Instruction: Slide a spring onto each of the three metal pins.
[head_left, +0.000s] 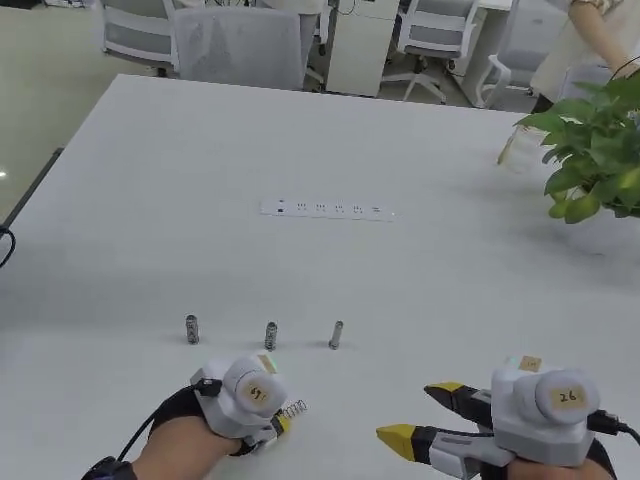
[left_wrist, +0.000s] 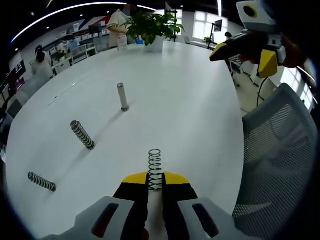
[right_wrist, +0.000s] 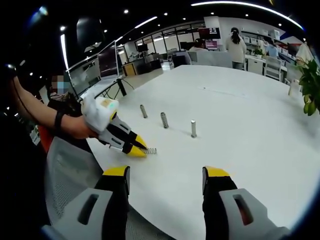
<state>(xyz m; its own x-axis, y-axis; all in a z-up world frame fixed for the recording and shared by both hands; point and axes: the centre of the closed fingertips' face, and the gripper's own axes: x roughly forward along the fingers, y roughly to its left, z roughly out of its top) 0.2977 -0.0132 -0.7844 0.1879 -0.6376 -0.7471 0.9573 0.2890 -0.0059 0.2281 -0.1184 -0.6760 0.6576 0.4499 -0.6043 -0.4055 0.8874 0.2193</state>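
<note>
big white table (head_left: 400, 140) in an open office, a power strip (head_left: 327, 209) lying flat across its middle, a plant (head_left: 595, 150) over at the far right edge, chairs (head_left: 240, 45) beyond the far side. three pins stand upright in a row near the front. left pin (head_left: 192, 329) has a spring around it, middle pin (head_left: 271, 336) has one too, and the right pin (head_left: 336, 335) stands bare, just smooth metal. now the left gripper (left_wrist: 155, 177), low over the table just in front of the middle pin: its yellow tips are pinched in narrow on a loose spring (left_wrist: 155, 167), gripping one end, the rest of the coil poking out forward past the tips. whether the coil touches the table, can't tell. over to the right gripper (right_wrist: 166, 175), well apart from the pins, jaws spread wide with nothing between them, tips aimed across toward the left gripper.
</note>
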